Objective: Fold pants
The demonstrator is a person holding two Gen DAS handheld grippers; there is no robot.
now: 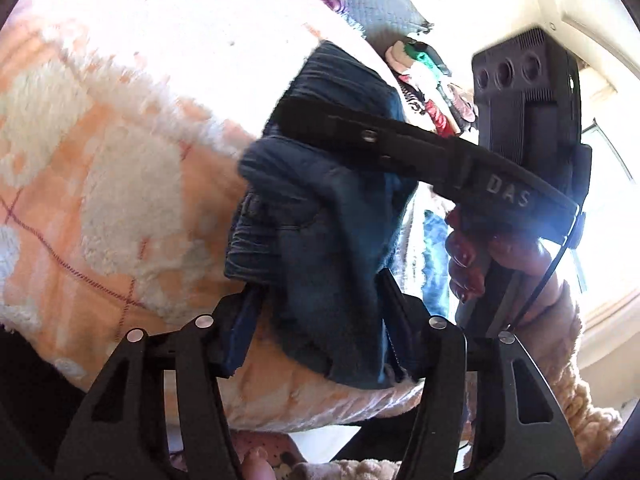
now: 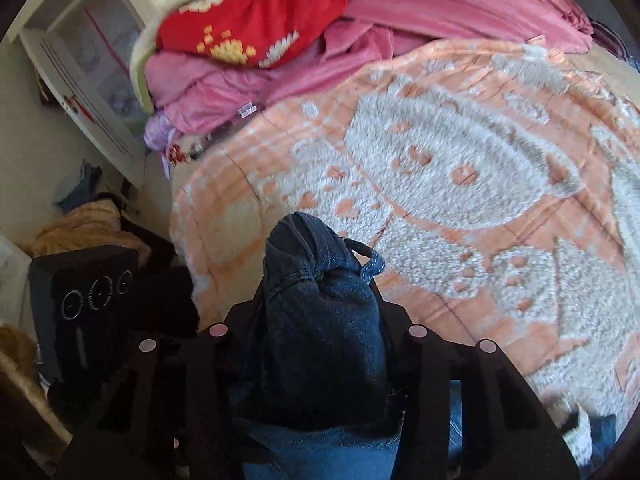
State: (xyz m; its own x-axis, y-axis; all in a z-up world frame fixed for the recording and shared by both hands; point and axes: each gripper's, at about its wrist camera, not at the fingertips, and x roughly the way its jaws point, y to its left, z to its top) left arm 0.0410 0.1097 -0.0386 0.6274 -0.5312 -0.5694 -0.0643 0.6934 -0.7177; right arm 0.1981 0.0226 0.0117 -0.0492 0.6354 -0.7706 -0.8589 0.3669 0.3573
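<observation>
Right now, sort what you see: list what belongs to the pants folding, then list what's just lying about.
Belongs to the job:
jeans
left gripper, shut on the jeans
right gripper, shut on the jeans
orange blanket, the work surface

Just lying about:
red blanket
pink bedding
white cabinet

Open orange blanket point(image 2: 480, 200) ahead; pink bedding pile point(image 2: 280, 76) blocks the far side.

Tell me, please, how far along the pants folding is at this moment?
Done: nothing folded shows. In hand: the left gripper and right gripper each clamp bunched dark blue denim pants above the orange-and-white fleece blanket. Left: laying them flat and folding.
</observation>
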